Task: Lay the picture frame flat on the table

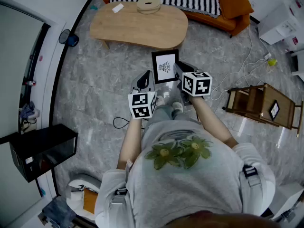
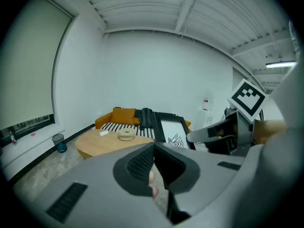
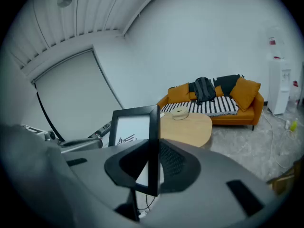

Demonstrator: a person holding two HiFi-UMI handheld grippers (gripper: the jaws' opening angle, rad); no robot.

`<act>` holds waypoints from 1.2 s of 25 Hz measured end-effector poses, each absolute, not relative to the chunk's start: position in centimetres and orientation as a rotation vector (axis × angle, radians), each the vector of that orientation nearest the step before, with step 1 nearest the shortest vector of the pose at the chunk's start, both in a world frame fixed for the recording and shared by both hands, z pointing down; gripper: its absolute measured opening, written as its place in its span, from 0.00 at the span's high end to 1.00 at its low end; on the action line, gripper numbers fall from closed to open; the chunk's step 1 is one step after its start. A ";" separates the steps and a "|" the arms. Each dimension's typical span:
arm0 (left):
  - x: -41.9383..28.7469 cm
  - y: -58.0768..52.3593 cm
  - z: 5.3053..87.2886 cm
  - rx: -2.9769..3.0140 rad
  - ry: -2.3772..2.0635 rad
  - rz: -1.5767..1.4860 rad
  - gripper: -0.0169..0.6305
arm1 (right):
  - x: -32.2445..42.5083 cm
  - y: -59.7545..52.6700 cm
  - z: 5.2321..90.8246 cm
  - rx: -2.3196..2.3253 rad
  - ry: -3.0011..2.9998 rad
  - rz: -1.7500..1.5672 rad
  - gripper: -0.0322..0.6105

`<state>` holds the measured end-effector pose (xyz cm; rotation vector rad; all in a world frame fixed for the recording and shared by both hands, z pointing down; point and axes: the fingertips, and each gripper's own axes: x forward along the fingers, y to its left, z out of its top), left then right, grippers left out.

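Observation:
In the head view a black picture frame (image 1: 165, 66) with a white print stands upright in the air over the grey floor, in front of me. My right gripper (image 1: 179, 72) is shut on its right edge; in the right gripper view that edge of the frame (image 3: 153, 127) runs upright between the two pads. My left gripper (image 1: 143, 81) hangs just left of the frame, shut, with nothing between its pads (image 2: 142, 164). From the left gripper view the frame (image 2: 174, 133) shows beside the right gripper (image 2: 199, 137). The wooden table (image 1: 137, 25) lies further ahead.
On the table sit a tape roll (image 1: 148, 4) and a small white item (image 1: 117, 7). An orange sofa (image 1: 228, 8) stands behind it. A wooden chair (image 1: 259, 103) is at the right, a black box (image 1: 42, 148) at the left, and cables (image 1: 249, 56) cross the floor.

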<state>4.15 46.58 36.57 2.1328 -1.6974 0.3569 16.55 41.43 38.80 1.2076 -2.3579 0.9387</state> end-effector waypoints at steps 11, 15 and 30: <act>0.7 44.0 37.2 2.156 -1.701 0.363 0.95 | 13.8 38.1 38.9 1.221 -2.381 0.905 0.84; -1.3 42.6 37.7 2.146 -1.693 0.358 0.95 | 12.6 36.4 39.4 1.240 -2.366 0.925 0.84; -2.7 37.5 39.5 2.154 -1.615 0.347 0.95 | 11.2 32.6 40.9 1.284 -2.320 0.987 0.84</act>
